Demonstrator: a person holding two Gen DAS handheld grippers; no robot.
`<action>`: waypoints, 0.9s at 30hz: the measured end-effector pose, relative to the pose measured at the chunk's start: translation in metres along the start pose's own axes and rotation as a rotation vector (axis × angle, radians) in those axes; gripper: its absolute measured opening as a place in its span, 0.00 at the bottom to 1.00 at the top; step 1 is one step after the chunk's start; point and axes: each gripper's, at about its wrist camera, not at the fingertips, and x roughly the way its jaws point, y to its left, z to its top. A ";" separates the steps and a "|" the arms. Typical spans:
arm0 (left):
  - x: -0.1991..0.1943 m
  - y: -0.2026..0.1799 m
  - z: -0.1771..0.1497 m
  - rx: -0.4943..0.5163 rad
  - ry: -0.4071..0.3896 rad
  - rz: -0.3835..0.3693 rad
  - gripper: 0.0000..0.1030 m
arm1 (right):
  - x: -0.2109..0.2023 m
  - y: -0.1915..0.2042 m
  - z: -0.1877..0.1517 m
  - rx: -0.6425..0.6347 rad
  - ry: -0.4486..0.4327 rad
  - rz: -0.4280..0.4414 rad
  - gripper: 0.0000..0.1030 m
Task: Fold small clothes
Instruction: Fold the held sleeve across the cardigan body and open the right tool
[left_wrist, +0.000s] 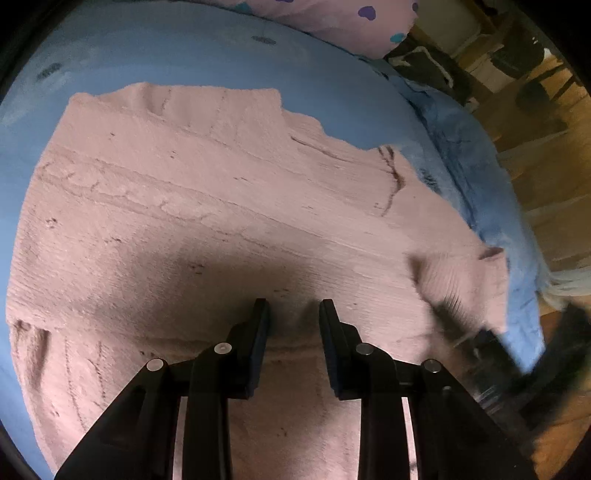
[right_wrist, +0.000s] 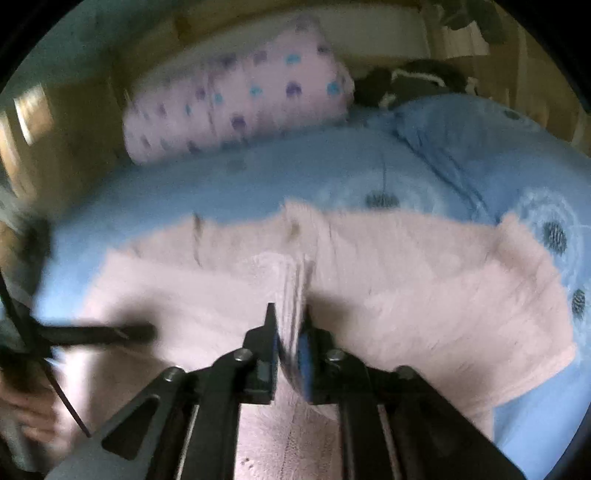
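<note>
Pink garment (left_wrist: 221, 192) lies spread flat on the blue bedcover (left_wrist: 184, 48), close to its right edge, likely laid wide so that a sleeve or side can be turned in over the body. The left gripper (left_wrist: 293, 314) is clenched on a small ridge of the near fabric, which I judge anchors the piece while the other side is worked. The right gripper (right_wrist: 290, 317) points down with 1 fold of fleece between its 2 fingers, but motion blur hides whether the pads press it.
</note>
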 end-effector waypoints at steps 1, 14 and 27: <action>-0.001 -0.001 -0.001 0.000 0.002 -0.018 0.06 | 0.000 -0.005 -0.008 0.021 0.020 0.009 0.67; 0.042 -0.050 -0.027 0.045 0.114 -0.260 0.07 | -0.063 -0.074 -0.039 0.452 -0.041 0.029 0.75; 0.043 -0.059 -0.026 0.050 0.113 -0.352 0.00 | -0.071 -0.071 -0.044 0.357 0.013 -0.081 0.75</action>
